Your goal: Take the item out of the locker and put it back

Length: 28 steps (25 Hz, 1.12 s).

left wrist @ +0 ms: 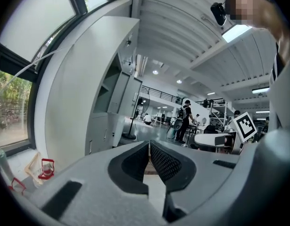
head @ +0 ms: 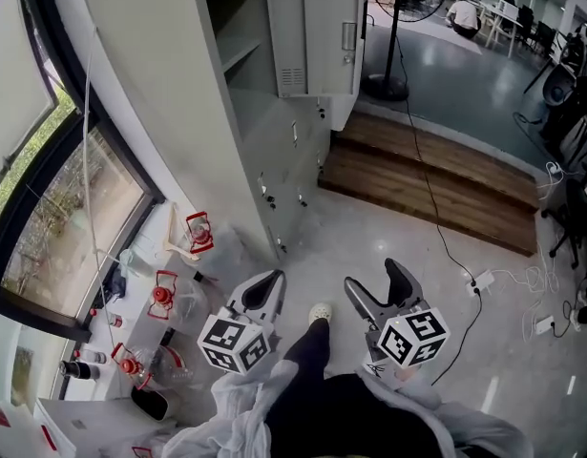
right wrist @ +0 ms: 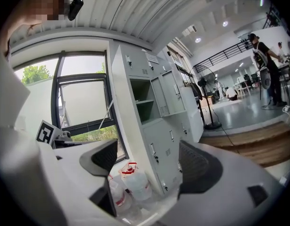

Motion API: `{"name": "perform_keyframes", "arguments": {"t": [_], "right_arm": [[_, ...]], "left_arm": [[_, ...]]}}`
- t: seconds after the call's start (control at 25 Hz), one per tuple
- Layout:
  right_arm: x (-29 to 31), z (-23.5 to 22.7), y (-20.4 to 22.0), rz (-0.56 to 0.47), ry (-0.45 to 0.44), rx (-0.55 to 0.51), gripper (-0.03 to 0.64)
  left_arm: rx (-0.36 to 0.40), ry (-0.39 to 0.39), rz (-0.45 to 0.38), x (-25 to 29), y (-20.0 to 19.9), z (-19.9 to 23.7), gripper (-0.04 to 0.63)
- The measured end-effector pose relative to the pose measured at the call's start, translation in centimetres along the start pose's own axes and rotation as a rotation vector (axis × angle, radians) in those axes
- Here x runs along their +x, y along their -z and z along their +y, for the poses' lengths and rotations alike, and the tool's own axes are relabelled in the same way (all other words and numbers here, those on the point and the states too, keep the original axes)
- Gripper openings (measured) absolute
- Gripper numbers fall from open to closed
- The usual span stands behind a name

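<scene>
Standing a little way out from the locker (head: pixel 264 132), the person is holding both tools low in the head view, in front of the locker's foot. The left tool (head: pixel 270 284) is showing its jaws pressed together with nothing in them, while the right tool (head: pixel 372 277) is showing its jaws spread wide and gripping nothing. An upper door (head: pixel 317 31) of the locker is hanging open; whether the item is lying in the compartment behind it I cannot tell. Water jugs (head: pixel 161 296) with red handles are sitting on the floor just beside the locker's window-facing side. In the left gripper view, the left tool's pads are meeting at their tips, empty, and pointing along the locker's front; one jug is showing at the locker's foot. In the right gripper view, the right tool is gaping with its two pads well apart and only air between them, and the locker's lower doors and two jugs at its foot are showing through the gap. Higher in the locker, the open compartment is showing a shelf (right wrist: pixel 145 101).
</scene>
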State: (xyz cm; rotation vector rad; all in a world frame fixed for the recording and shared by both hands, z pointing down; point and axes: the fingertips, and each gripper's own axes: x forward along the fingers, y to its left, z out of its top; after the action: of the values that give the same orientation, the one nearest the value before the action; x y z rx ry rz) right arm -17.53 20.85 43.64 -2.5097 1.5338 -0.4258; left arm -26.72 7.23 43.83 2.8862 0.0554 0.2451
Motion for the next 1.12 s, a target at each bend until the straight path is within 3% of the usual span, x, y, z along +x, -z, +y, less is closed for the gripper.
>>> {"name": "perform_keyframes", "arguments": {"t": [0.28,0.44,0.76,1.12], "right_arm": [[6.3,-3.4,-3.8,-0.008,-0.011,-0.018,0.393],[9.4,-6.0,-5.9,-0.02,0.019,-0.015,0.426],[15.3,-10.2,-9.2,-0.039,0.042,-0.02,0.433],[21.2,-12.8,-11.1,-0.042,-0.017,-0.041,0.453]], "left_arm": [[0.006,0.004,-0.014,6.8,-3.5,3.7,0.015],[0.022,0.015,-0.012,10.6,-5.4,5.3,0.015],[0.025,0.034,-0.016,17.5,-8.2,9.0,0.015],[0.021,0.023,-0.039,22.8,-9.6,12.6,0.015]]}}
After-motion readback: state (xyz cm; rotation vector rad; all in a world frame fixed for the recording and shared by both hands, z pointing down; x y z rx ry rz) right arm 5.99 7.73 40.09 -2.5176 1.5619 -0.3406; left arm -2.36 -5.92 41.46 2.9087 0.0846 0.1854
